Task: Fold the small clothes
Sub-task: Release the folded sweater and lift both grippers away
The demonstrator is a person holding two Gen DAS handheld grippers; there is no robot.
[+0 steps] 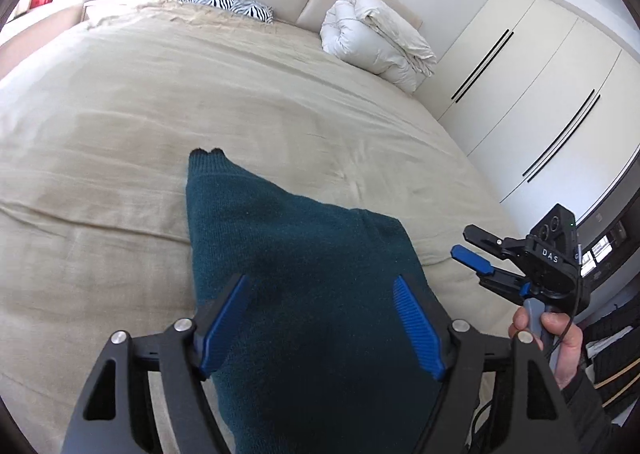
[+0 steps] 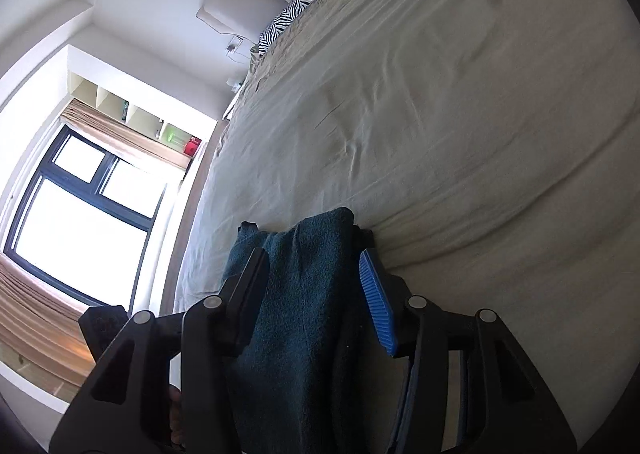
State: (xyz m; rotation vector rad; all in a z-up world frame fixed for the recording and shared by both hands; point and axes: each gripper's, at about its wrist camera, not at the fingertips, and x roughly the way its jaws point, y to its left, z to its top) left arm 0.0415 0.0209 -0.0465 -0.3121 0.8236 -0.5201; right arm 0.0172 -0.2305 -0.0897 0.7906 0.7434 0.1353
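Teal garment lies on bed near its right edge. Left gripper jaws wide apart over it, pads clear. Right gripper part-open beside it, holding nothing.

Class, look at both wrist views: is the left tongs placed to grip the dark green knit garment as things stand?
Probably yes. The left tongs stand open, their blue pads either side of the green garment on the bed, with nothing between them and the cloth.
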